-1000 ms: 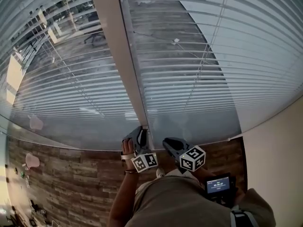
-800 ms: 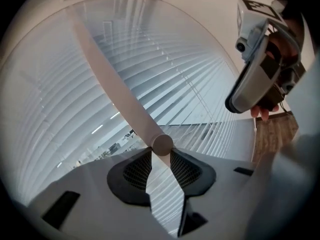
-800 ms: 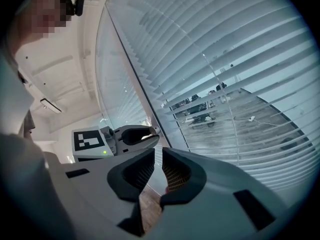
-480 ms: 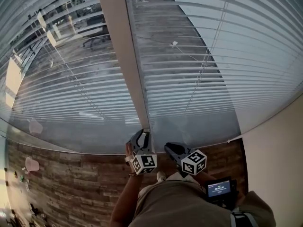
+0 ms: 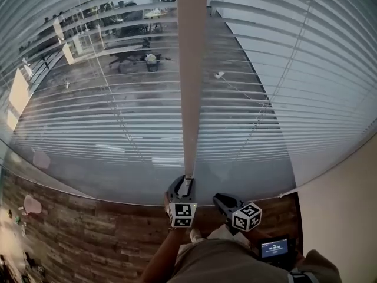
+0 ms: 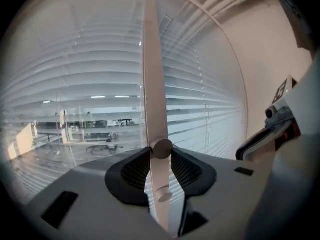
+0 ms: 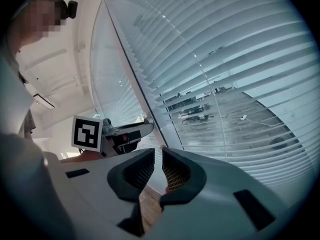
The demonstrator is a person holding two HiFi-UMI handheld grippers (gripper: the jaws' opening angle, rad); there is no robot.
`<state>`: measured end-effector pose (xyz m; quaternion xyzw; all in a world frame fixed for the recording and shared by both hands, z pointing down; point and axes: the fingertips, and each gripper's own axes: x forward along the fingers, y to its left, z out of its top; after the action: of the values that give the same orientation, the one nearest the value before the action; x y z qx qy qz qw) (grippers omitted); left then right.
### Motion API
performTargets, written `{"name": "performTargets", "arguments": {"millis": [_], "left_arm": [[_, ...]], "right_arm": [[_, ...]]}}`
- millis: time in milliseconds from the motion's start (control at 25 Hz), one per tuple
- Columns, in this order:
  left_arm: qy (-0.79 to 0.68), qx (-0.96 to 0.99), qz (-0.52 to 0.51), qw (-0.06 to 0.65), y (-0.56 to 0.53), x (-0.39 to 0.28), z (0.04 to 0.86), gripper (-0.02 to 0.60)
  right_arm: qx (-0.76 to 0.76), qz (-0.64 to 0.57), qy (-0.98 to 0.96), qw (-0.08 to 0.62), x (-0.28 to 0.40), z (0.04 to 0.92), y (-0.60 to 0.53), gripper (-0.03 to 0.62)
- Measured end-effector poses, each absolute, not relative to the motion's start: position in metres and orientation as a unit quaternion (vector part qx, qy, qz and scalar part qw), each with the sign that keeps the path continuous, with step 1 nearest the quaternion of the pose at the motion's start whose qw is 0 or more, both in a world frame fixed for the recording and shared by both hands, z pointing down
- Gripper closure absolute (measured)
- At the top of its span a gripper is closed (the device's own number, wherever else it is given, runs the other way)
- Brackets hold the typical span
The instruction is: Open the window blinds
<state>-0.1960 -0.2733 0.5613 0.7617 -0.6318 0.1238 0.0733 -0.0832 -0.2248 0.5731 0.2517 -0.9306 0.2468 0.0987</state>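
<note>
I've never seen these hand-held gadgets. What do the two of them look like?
The left gripper and the right gripper match: grey plastic bodies ending in two black jaw pads with a gridded texture. Each carries a white cube printed with black square markers. No cables show. The person wears khaki clothing, and the left forearm is unsleeved.

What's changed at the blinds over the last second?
The left gripper has rolled on the wand, which now runs straight up the head view instead of slanting left; its jaws just eased slightly wider, wand between them. The slats seem to show more beyond. The right gripper stayed empty beside it.
</note>
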Motion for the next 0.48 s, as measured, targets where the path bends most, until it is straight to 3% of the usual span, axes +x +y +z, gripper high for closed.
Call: {"name": "performTargets", "arguments": {"millis": [480], "left_arm": [[-0.635, 0.761, 0.052, 0.127, -0.277, -0.189, 0.522, 0.436]], "right_arm": [[0.25, 0.237, -0.933, 0.107, -0.078, 0.544, -0.223, 0.542]]}}
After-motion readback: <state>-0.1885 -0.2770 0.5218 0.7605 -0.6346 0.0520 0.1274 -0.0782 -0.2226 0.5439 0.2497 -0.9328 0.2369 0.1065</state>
